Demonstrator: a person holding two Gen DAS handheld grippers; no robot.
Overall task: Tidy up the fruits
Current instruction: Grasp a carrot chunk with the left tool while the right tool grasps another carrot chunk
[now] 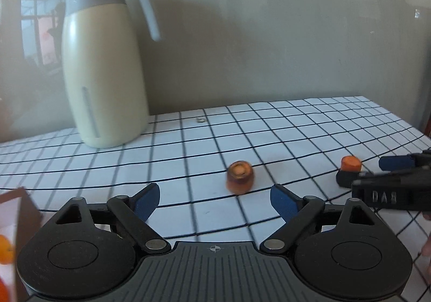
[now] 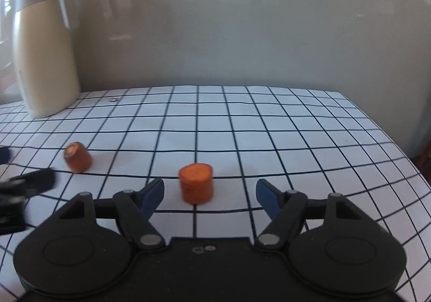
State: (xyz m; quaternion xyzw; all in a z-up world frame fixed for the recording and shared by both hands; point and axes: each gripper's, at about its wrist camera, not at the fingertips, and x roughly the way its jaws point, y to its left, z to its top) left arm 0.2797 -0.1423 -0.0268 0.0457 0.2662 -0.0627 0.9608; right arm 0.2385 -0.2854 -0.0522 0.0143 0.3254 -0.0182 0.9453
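Two orange carrot chunks lie on the grid-patterned desk, both toward its near edge and well apart from each other. The upright chunk (image 2: 196, 186) stands on a cut face, just ahead of and between the spread blue pads of the right gripper (image 2: 210, 197), touching neither. The tipped chunk (image 1: 239, 176) lies on its side, cut face up and toward the left-wrist camera, just ahead of the left gripper (image 1: 215, 198), whose jaws also stand wide and hold nothing.

Handling, as judged: each chunk looks light, stiff and short; the rounded flank may roll or slip, so opposing pads should close across the curved sides at mid-height, firmly but without crushing. The tipped chunk is the likelier to roll away.

Differences between views: only the left-wrist view shows a brown-edged container (image 1: 18, 221) at the near left edge, with orange fruit (image 1: 4, 249) inside, a probable destination; it also shows the right gripper from the side. The right-wrist view shows both chunks clearly and the desk's far right corner. A cream thermos jug (image 1: 103, 65) stands at the far left in both.
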